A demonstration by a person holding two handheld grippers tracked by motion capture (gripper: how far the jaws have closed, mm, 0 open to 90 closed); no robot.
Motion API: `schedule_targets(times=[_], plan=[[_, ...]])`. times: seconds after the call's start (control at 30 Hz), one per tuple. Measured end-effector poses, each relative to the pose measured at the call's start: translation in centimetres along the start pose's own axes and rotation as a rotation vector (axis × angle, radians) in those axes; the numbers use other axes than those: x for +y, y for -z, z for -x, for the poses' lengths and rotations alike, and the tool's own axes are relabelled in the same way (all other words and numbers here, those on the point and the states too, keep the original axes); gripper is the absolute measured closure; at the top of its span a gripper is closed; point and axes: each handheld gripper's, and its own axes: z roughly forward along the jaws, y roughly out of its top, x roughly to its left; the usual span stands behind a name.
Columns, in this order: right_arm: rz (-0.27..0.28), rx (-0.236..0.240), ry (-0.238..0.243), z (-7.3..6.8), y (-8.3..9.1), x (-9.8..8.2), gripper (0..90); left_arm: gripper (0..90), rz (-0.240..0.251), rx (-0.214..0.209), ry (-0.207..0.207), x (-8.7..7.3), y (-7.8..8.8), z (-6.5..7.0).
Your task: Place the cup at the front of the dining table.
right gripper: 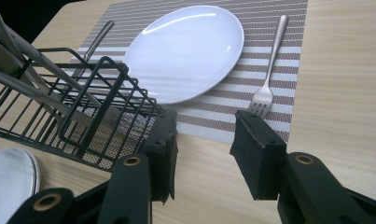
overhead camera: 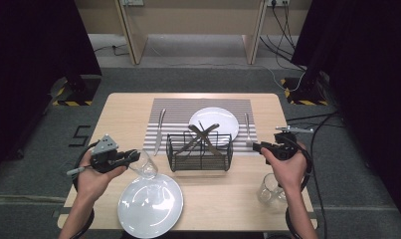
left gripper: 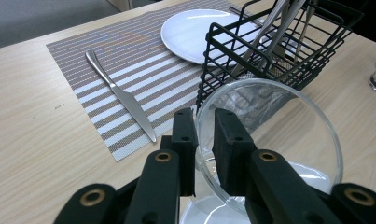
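Wooden table (overhead camera: 228, 199), glass (left gripper: 269, 154) gripped sideways, mouth rightward

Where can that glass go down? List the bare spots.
The left gripper is shut on the glass. Bare wood lies left of the placemat, beside the knife. More lies between the wire basket and the second glass. It is crowded around the basket, the near plate and the placemat.

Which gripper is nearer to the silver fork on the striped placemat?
The right gripper: its open fingers sit just beside the silver fork. The left gripper, clamped on a clear glass, is across the black wire basket.
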Motion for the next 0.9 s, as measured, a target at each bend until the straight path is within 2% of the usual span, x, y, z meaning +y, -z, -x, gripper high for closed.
schedule_targets(times=[0.43, 0.9], plan=[[0.005, -0.002, 0.001, 0.1, 0.1, 0.0, 59.4, 78.7, 0.003, 0.027, 0.006, 0.2, -0.7, -0.1], [0.011, -0.002, 0.003, 0.0, 0.1, 0.0, 59.4, 78.6, 0.002, 0.034, 0.014, 0.5, -1.5, -0.6]])
